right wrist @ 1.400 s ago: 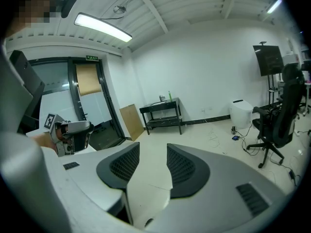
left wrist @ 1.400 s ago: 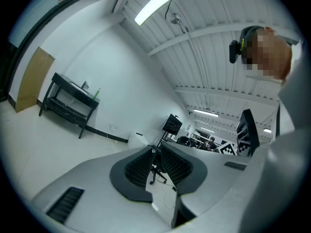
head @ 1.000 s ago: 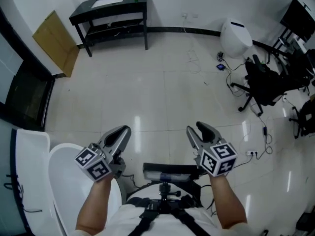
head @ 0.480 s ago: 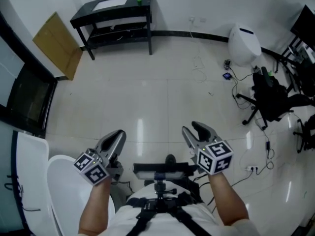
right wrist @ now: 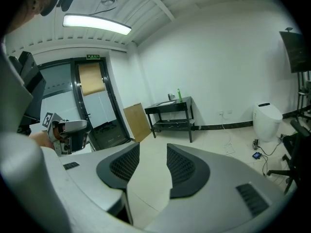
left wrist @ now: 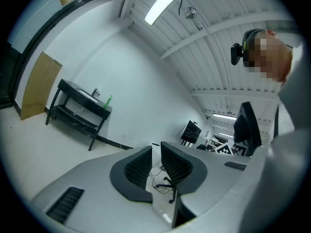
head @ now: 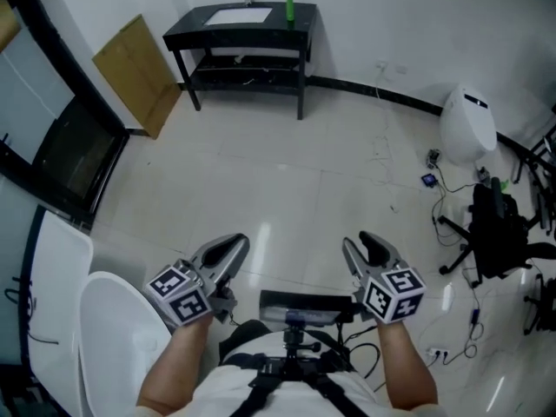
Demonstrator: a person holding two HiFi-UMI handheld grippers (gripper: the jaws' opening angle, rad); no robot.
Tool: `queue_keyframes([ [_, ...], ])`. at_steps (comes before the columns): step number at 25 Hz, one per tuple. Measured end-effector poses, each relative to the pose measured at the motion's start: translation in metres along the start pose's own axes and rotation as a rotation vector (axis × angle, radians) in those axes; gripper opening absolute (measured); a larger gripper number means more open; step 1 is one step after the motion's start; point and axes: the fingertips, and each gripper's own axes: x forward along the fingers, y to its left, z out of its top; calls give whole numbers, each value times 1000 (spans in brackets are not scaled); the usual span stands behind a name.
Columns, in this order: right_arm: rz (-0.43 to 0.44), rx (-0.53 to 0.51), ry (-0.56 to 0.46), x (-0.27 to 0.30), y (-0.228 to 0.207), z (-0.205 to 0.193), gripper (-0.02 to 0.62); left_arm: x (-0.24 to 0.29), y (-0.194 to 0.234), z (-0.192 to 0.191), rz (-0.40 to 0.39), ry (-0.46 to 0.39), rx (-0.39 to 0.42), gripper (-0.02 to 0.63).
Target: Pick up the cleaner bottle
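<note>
– Your left gripper (head: pixel 233 246) and right gripper (head: pixel 360 243) hang low in front of you, both empty. You want the cleaner bottle, so where is it?

– It is a slim green cleaner bottle (head: pixel 289 3). It stands upright toward the right end of a black table (head: pixel 187 33) against the far wall, well apart from both your grippers.

– What room do you have between you and it?

– Bare pale floor (head: pixel 287 172) runs open from your grippers to the table's legs. On your left, a brown board (head: pixel 139 72) leans on the wall beside the table. A dark glass door (head: pixel 74 159) comes next. On your right, a white rounded unit (head: pixel 467 129) stands by the wall. Cables (head: pixel 474 313) trail over the floor there, and a black office chair (head: pixel 499 233) is nearer you.

– What can't be made out?

– The bottle is too small to show a label or cap. A white curved shape (head: pixel 113 337) beside your left arm is cut off by the picture's edge.

– And your jaws?

– The left gripper view shows its jaws a narrow gap apart, nothing between them. The right gripper view shows a wider gap, with only floor beyond.
</note>
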Motion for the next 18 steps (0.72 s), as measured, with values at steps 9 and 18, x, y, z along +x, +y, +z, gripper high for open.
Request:
queue_keyframes([
  [9, 58, 7, 8, 66, 2, 27, 176, 28, 37, 22, 6, 33, 10, 52],
  [18, 6, 16, -3, 155, 12, 75, 176, 53, 131, 74, -48, 34, 1, 52],
])
